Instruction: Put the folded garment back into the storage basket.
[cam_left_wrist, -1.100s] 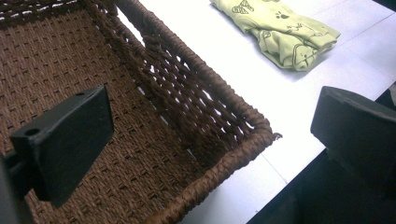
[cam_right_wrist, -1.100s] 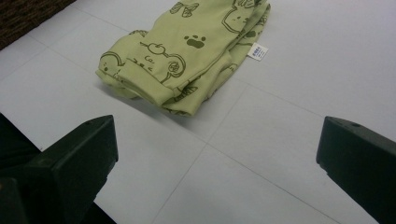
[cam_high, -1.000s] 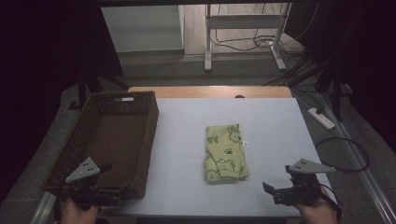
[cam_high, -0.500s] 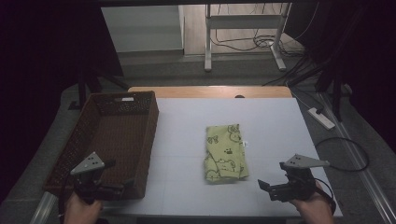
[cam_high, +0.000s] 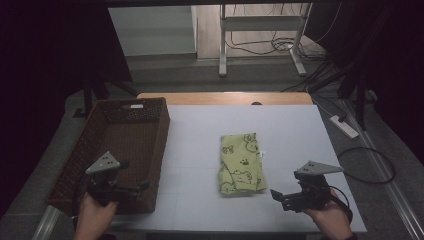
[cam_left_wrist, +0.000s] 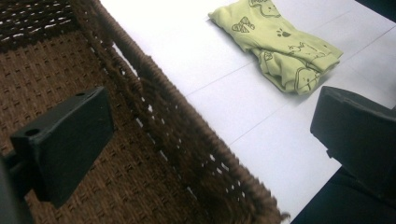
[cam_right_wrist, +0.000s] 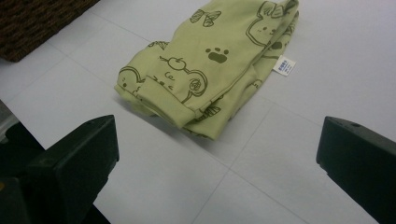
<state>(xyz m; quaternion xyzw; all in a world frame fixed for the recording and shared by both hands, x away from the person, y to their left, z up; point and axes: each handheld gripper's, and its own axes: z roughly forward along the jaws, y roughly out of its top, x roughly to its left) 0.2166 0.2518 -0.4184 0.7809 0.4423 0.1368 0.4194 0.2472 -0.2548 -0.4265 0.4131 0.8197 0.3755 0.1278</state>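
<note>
High view: folded green cloth (cam_high: 241, 163) mid-desk (cam_high: 200, 130), basket (cam_high: 131, 116) to its left. Left tongs (cam_left_wrist: 210, 135) spread astride basket's near wall. Right gripper view: right tongs (cam_right_wrist: 219, 163) spread, empty, facing cloth's white tag (cam_right_wrist: 284, 66).

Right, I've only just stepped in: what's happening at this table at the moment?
A person holds a gripper in each hand at the near edge of a white table. The left gripper hangs over the near end of a brown wicker basket, jaws open. The right gripper is low over the table, jaws open, pointing toward a folded yellow-green garment with animal prints. Neither is touching the garment, which lies flat beside the basket.
</note>
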